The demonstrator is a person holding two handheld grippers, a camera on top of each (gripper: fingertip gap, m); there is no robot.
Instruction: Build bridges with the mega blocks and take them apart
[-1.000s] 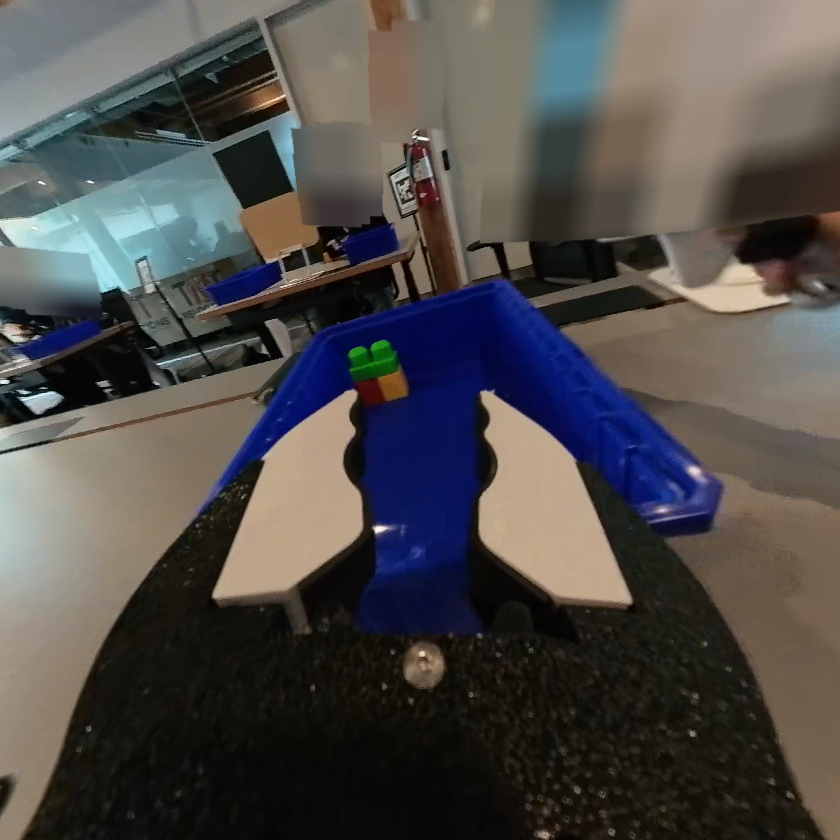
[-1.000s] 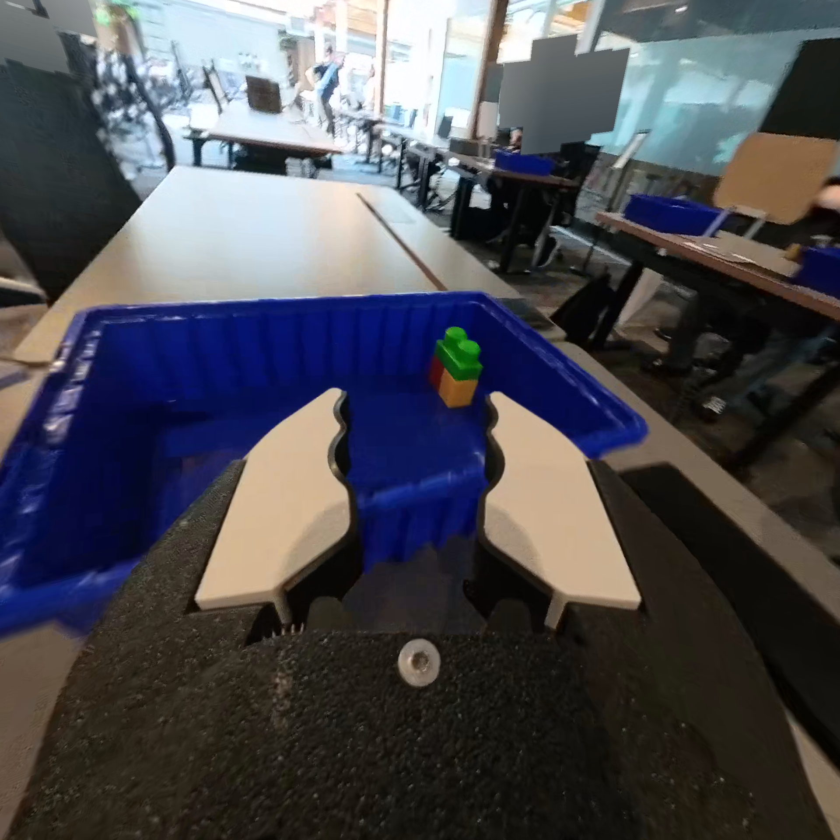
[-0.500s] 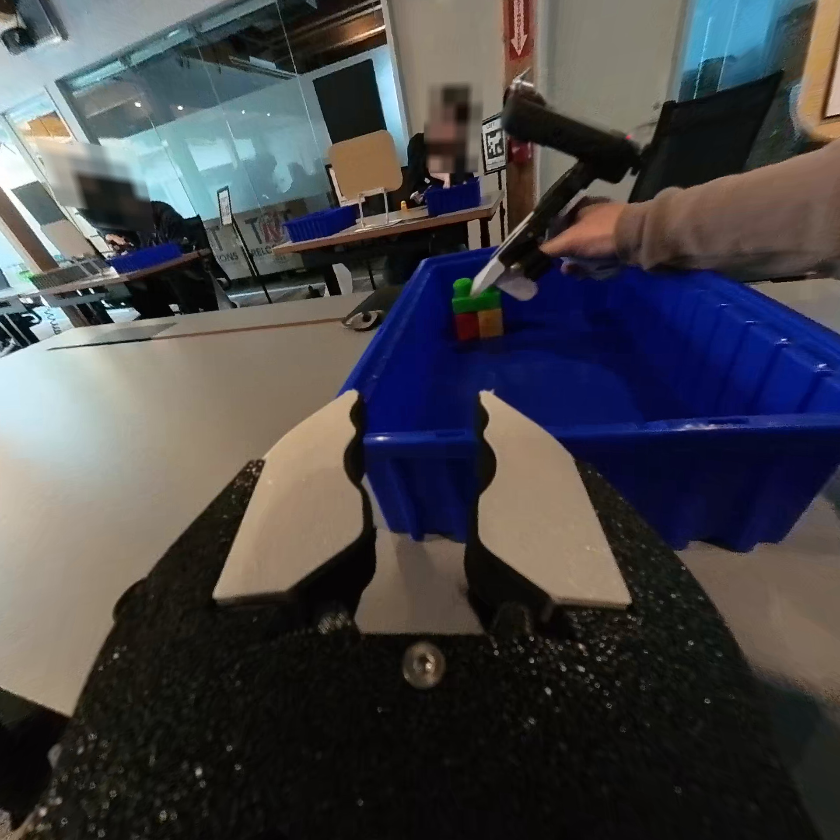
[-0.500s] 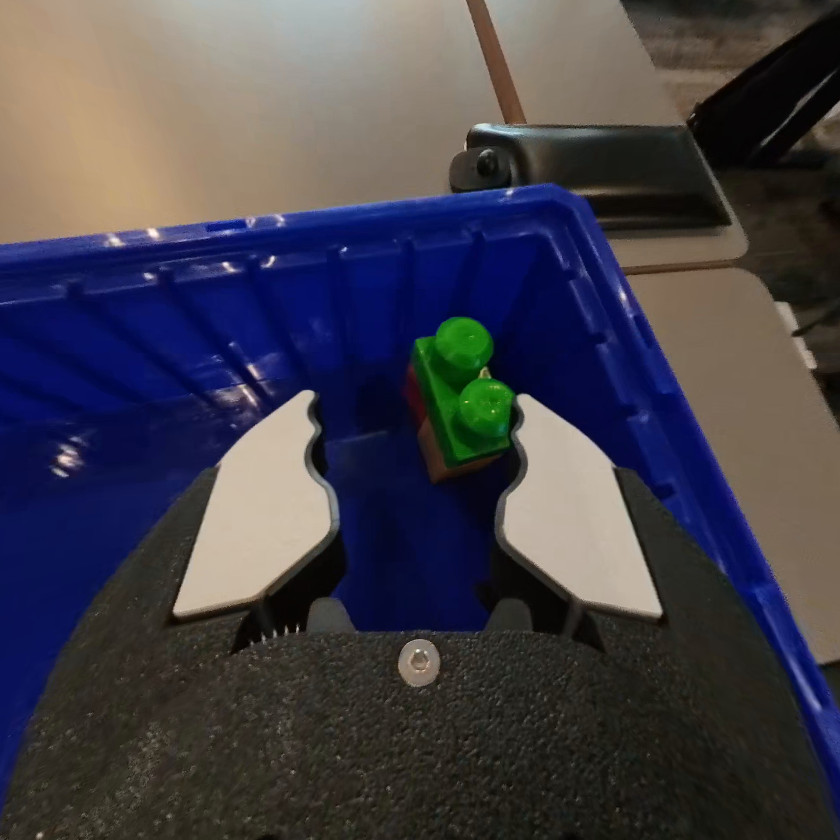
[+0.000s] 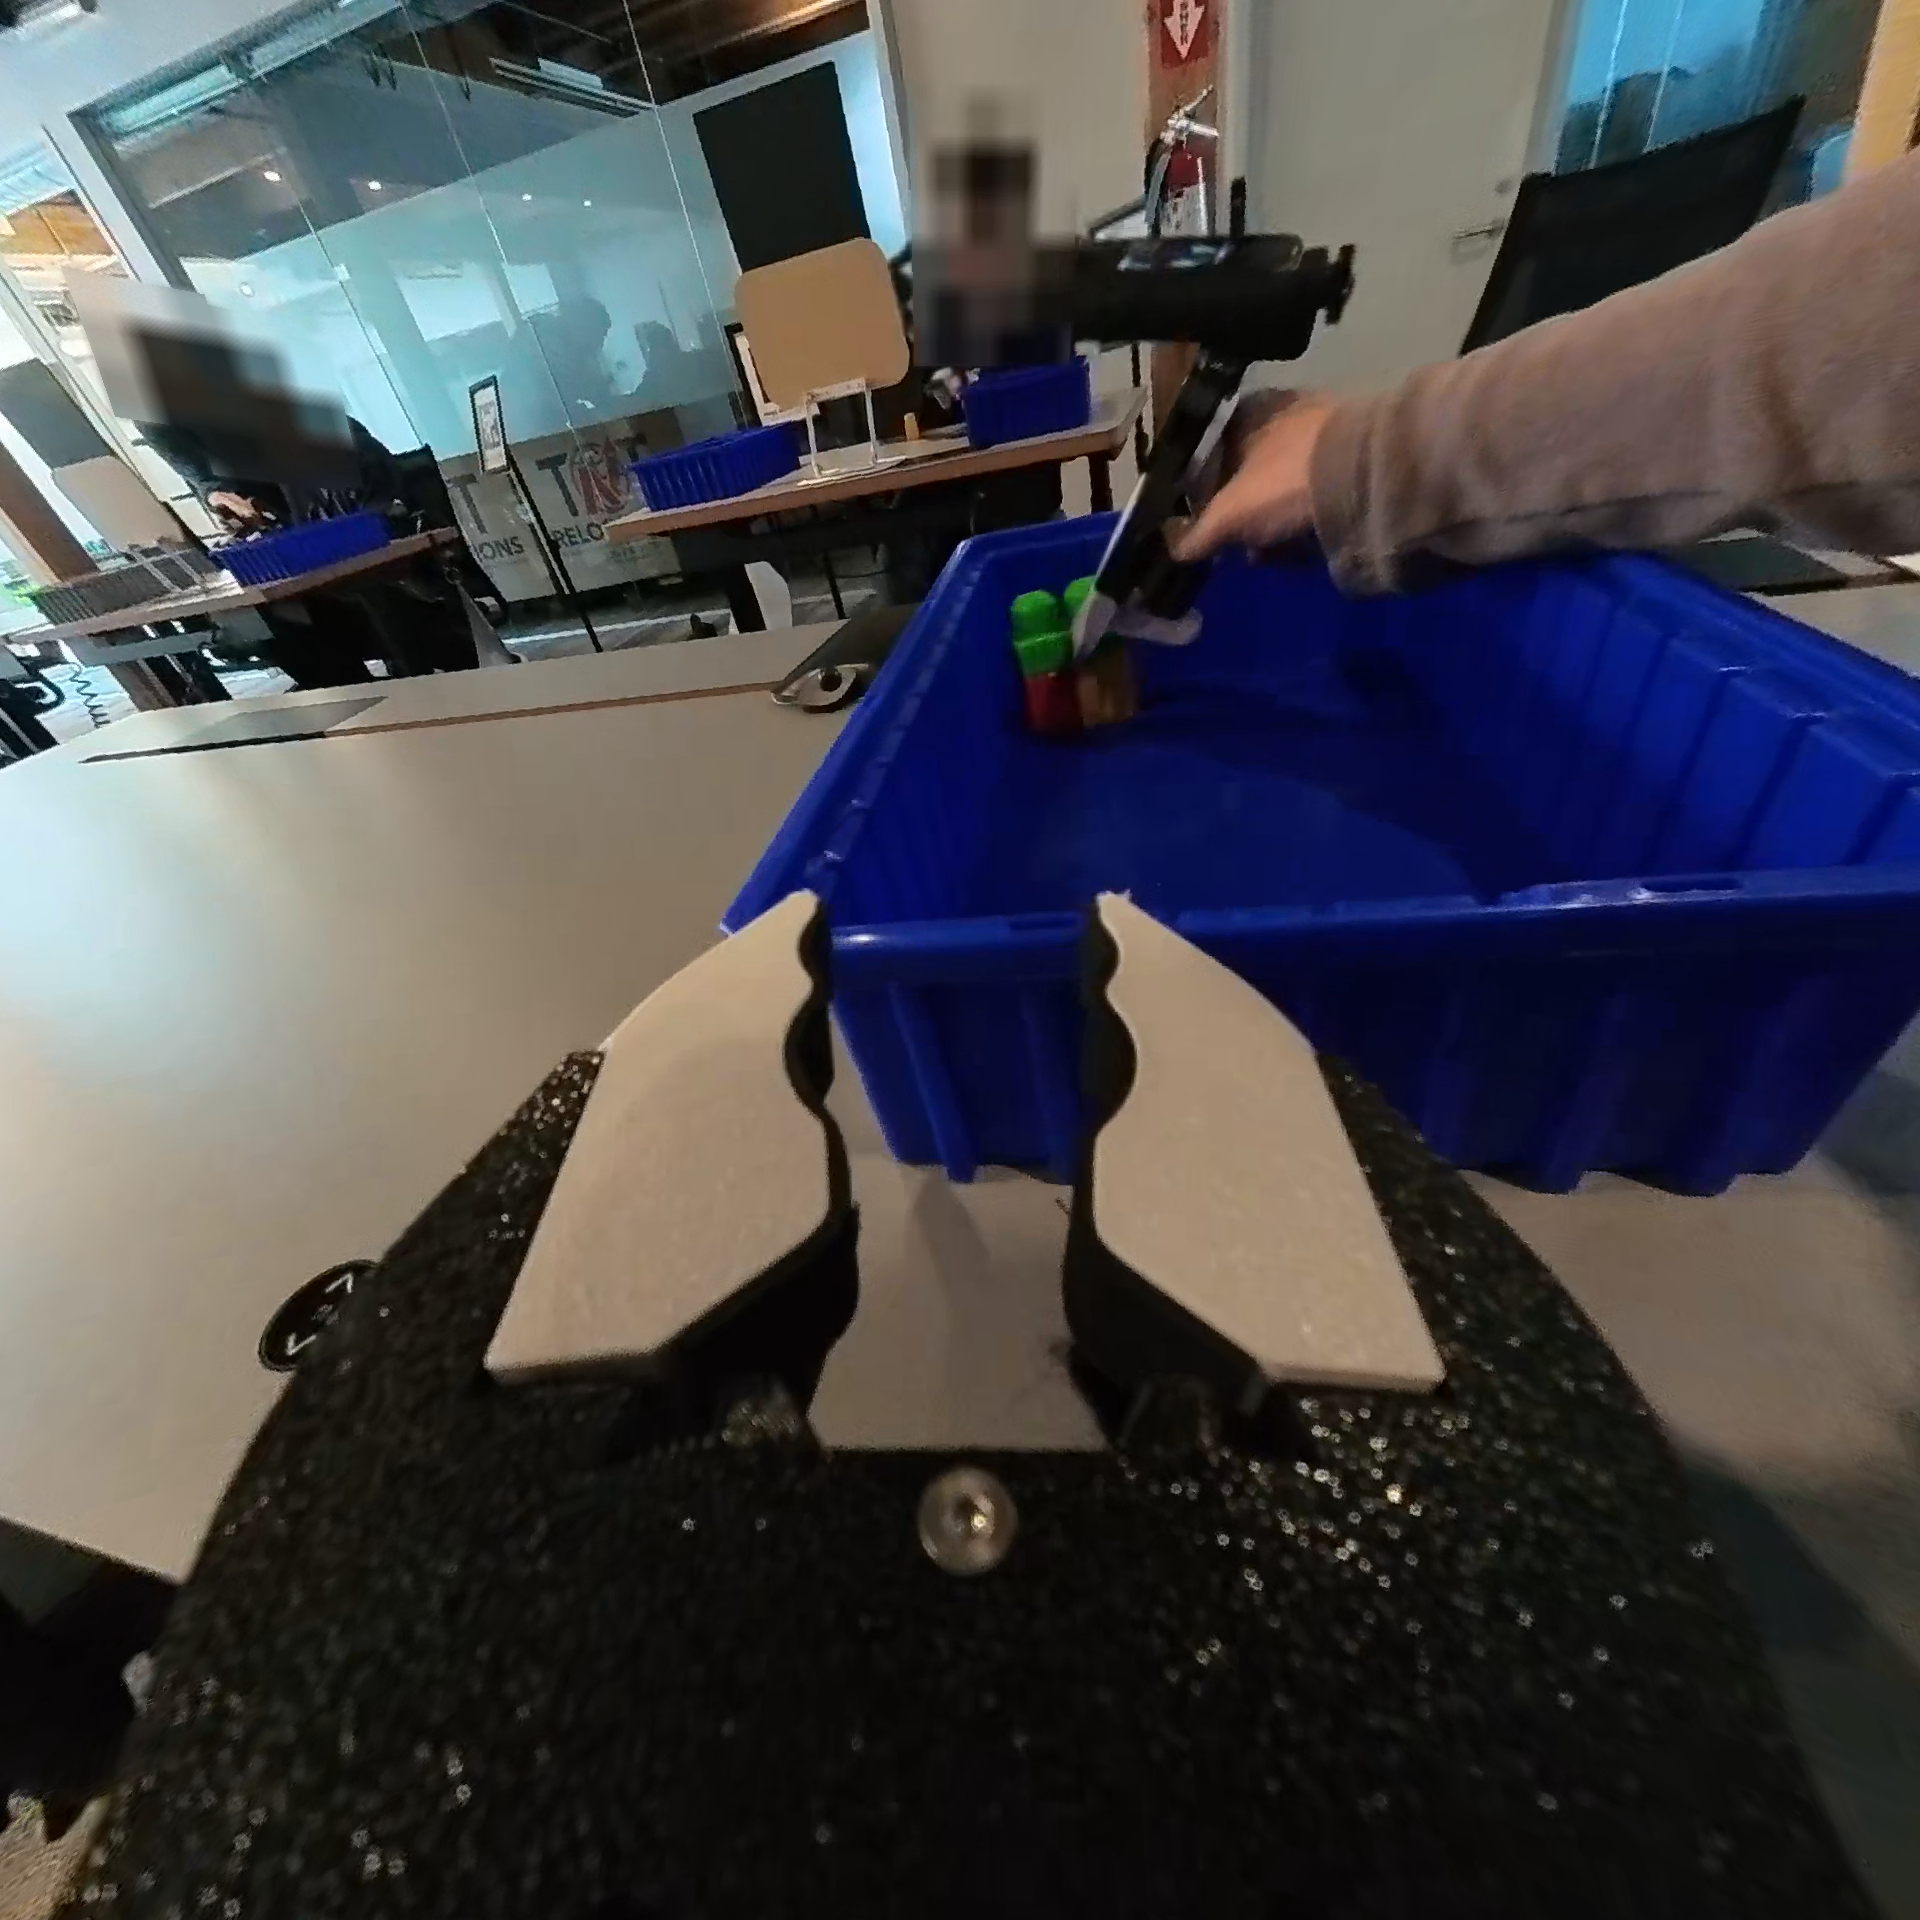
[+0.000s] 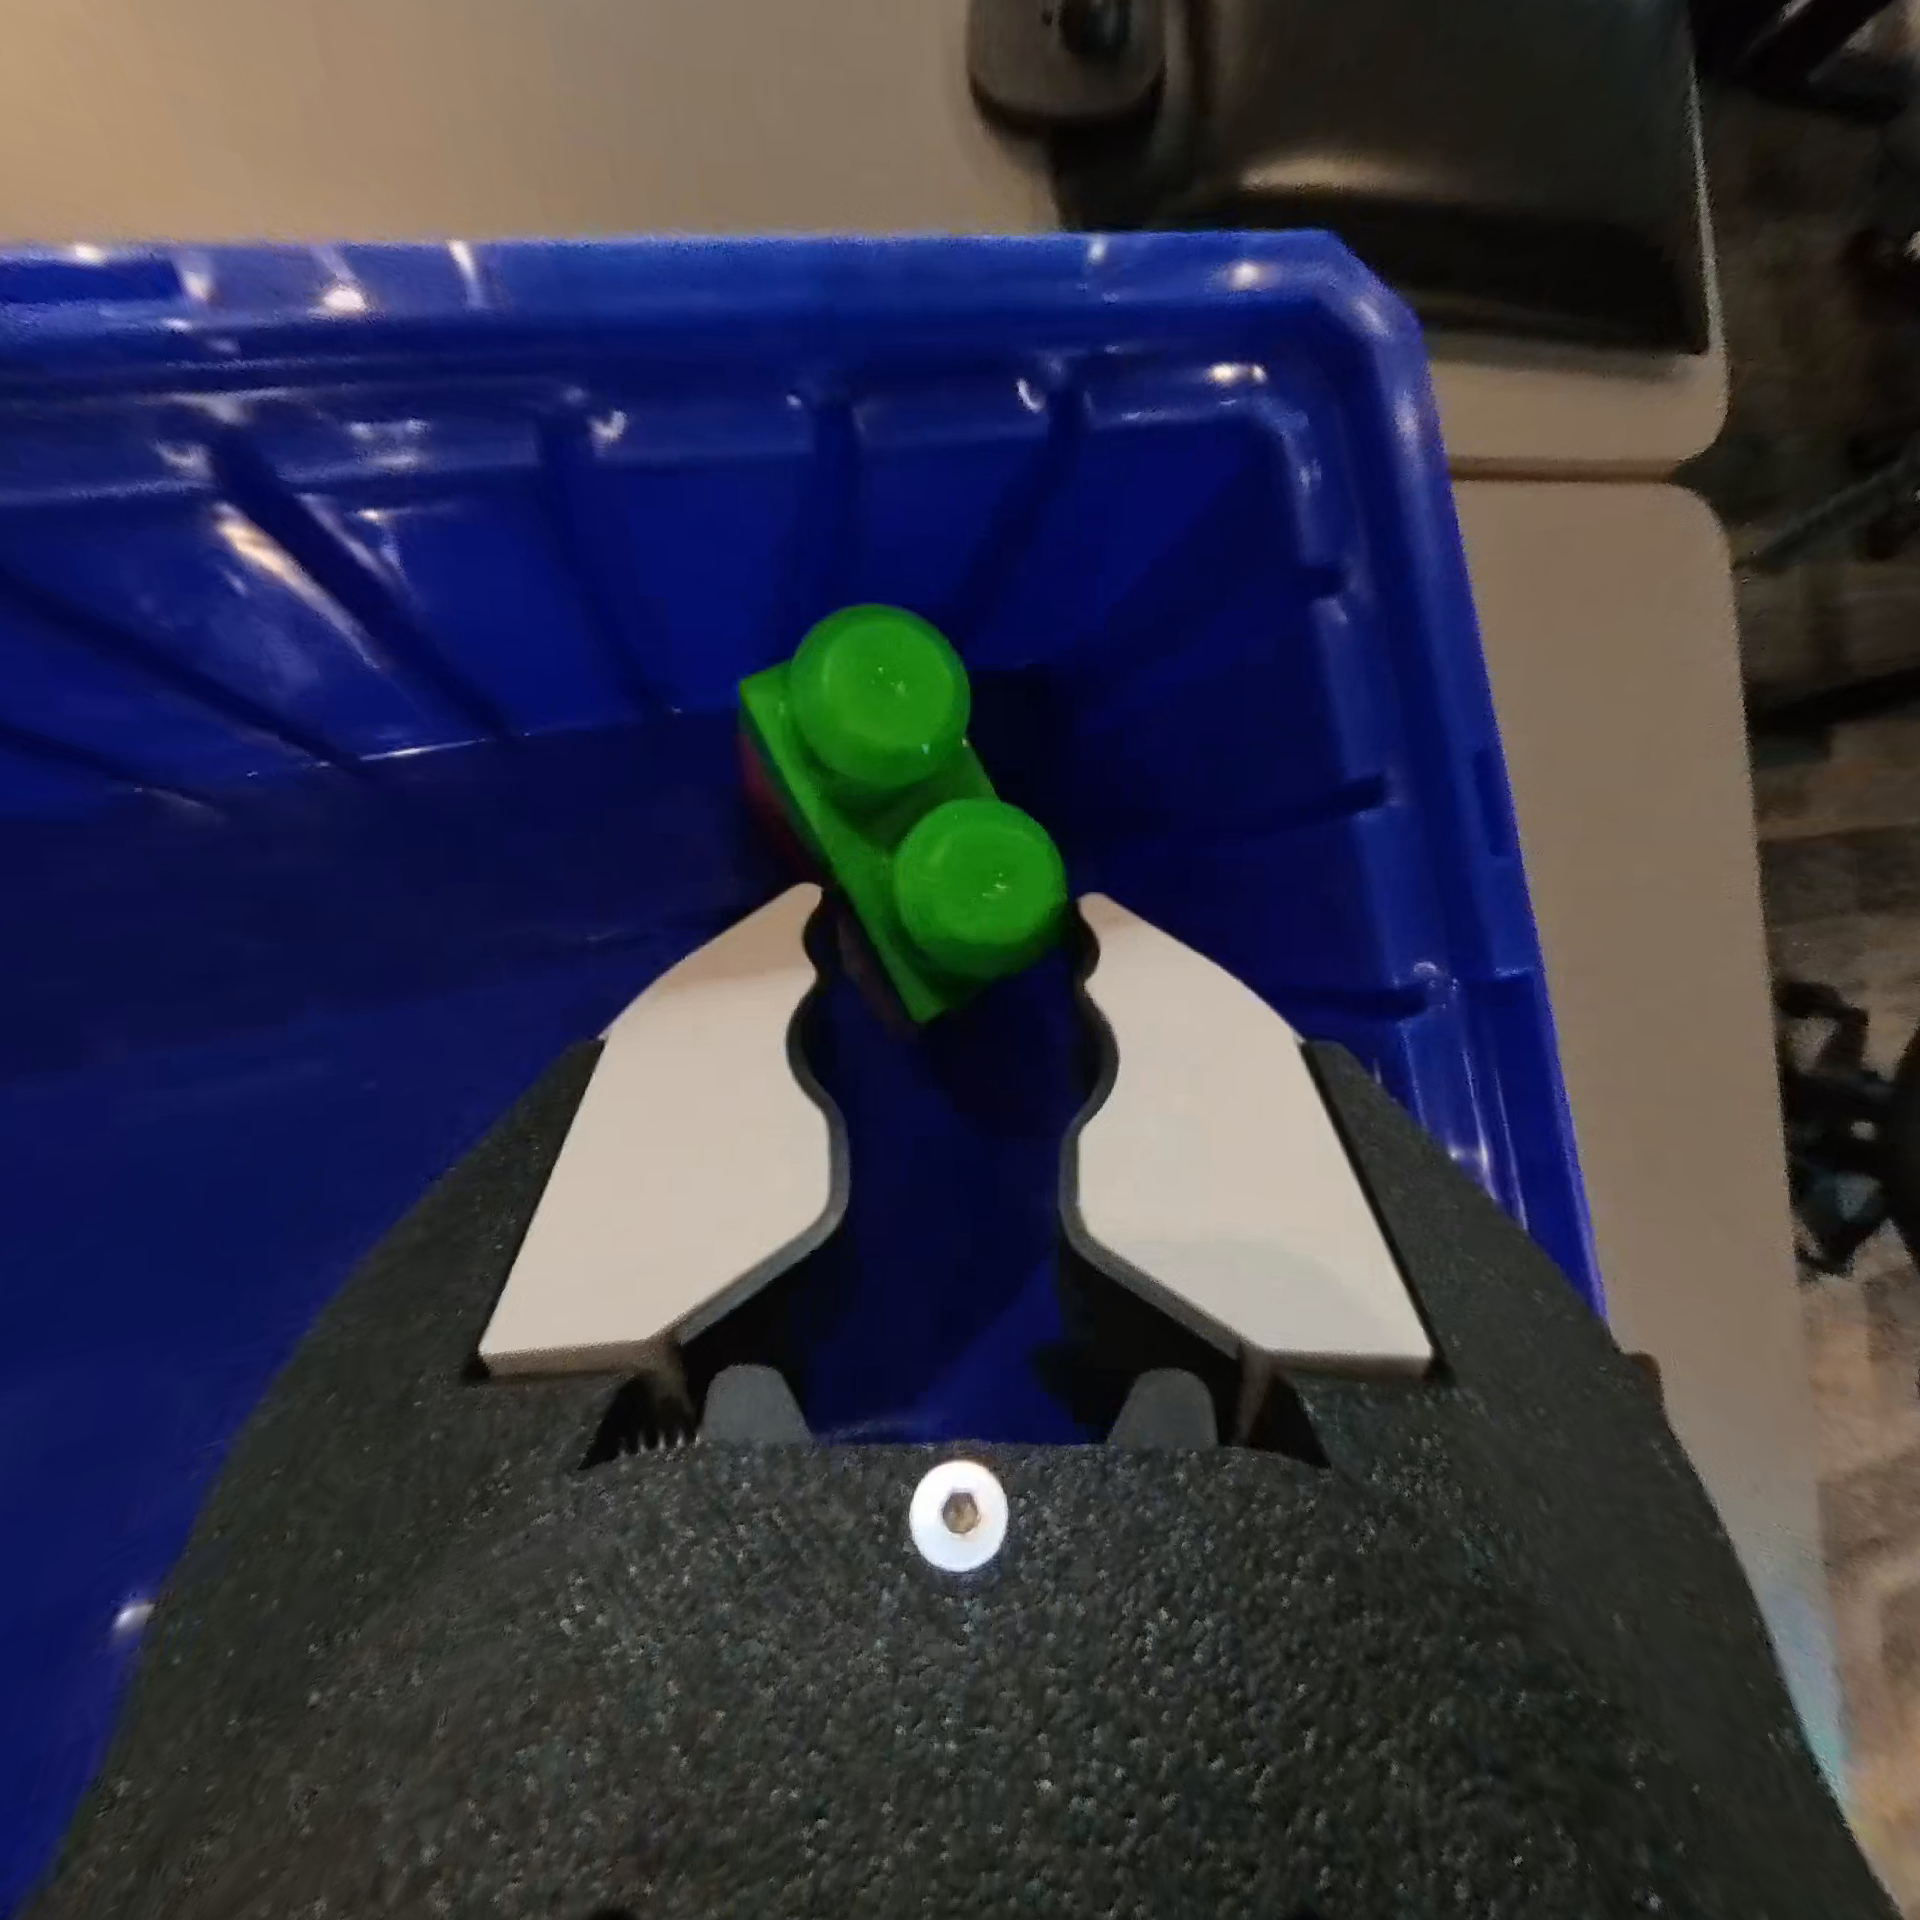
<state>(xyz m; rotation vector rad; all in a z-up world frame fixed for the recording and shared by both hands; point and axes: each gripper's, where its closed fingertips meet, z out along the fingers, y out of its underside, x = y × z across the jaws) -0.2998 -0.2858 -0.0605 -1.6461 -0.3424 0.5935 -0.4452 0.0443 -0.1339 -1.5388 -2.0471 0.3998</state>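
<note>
Below the right gripper (image 6: 945, 914), red block under the green block (image 6: 904, 810) almost wholly covered in the right wrist view, only a sliver at its left edge; orange block (image 5: 1107, 691) hidden there. Contact between fingertips and stack not clear. Ahead of the left gripper (image 5: 956, 914), blue bin (image 5: 1455, 914) cut off at the right edge. Far beyond, two mosaic patches over people. Sleeve (image 5: 1621, 416) cropped at the right.

Left black two-finger gripper (image 5: 954, 940) hovering outside blue plastic bin (image 5: 1351, 935), jaws apart; right black gripper (image 6: 943, 914) reaching inside bin, jaws apart.
</note>
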